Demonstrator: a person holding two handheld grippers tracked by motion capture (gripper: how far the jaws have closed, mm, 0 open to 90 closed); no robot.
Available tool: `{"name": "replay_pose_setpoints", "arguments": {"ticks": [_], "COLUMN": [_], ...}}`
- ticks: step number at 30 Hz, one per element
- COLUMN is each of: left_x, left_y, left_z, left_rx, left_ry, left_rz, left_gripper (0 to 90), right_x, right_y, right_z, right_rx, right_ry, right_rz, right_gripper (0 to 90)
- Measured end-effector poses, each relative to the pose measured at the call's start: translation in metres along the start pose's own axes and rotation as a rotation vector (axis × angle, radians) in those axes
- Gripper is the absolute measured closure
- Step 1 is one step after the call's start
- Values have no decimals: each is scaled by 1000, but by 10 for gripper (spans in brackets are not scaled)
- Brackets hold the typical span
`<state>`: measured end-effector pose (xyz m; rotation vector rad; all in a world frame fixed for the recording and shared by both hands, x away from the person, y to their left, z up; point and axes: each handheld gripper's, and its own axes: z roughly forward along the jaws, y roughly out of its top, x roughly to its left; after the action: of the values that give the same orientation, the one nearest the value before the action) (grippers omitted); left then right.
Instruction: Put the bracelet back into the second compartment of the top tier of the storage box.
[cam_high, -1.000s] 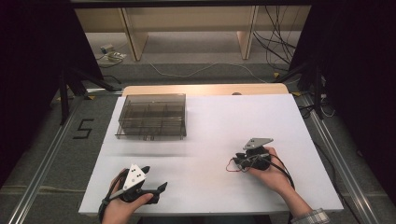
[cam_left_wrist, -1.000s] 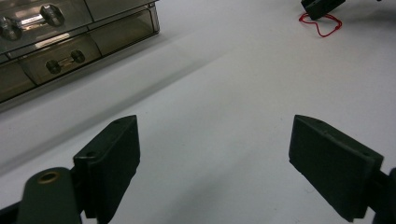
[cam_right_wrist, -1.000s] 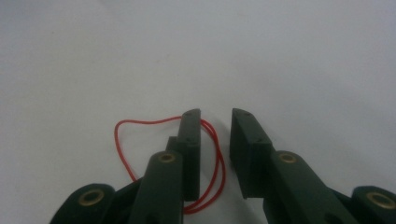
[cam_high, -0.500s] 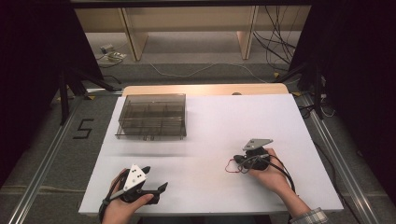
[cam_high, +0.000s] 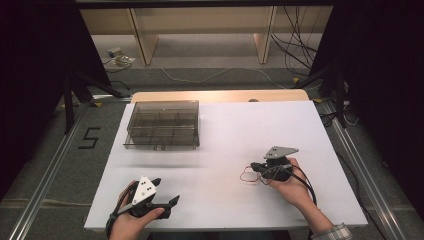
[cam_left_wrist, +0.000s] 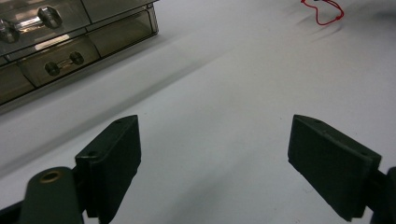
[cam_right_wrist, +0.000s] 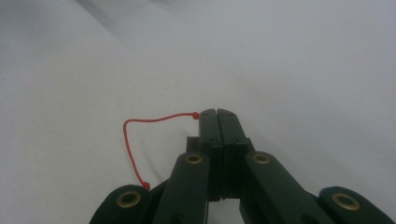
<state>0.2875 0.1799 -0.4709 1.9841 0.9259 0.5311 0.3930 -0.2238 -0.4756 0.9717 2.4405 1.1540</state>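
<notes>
Lifting slowly suits the thin red string loop (cam_right_wrist: 133, 140), pinched in the closed right hand-held gripper (cam_right_wrist: 217, 112) at four o'clock on the white surface (cam_high: 225, 135); left hand-held gripper (cam_left_wrist: 215, 154) gapes empty.

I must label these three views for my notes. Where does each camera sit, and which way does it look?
High view: above the person's side, looking forward and down on the table; both hands, the left gripper and right gripper show.
Left gripper view: rides the left gripper, looking between its open jaws toward the box.
Right gripper view: rides the right gripper, its jaws shut on the red cord.
Shared: all three show the cord; the high and left gripper views share the box.
</notes>
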Motion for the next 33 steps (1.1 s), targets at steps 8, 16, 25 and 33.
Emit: {"name": "replay_pose_setpoints", "arguments": {"ticks": [8, 16, 25, 33], "left_x": [0, 0, 0, -1], "left_y": [0, 0, 0, 0], "left_z": [0, 0, 0, 0], "left_rx": [-2, -5, -6, -6], "left_ry": [2, 4, 5, 5], "left_rz": [0, 1, 2, 4], "left_gripper": [172, 172, 172, 172], "right_x": [3, 6, 8, 12], "right_y": [5, 11, 17, 25], "right_z": [-4, -9, -10, -8], "right_rx": [-27, -64, -84, -97], "right_ry": [2, -3, -6, -3], "right_rz": [-1, -13, -24, -36], "right_gripper": [900, 900, 900, 900]}}
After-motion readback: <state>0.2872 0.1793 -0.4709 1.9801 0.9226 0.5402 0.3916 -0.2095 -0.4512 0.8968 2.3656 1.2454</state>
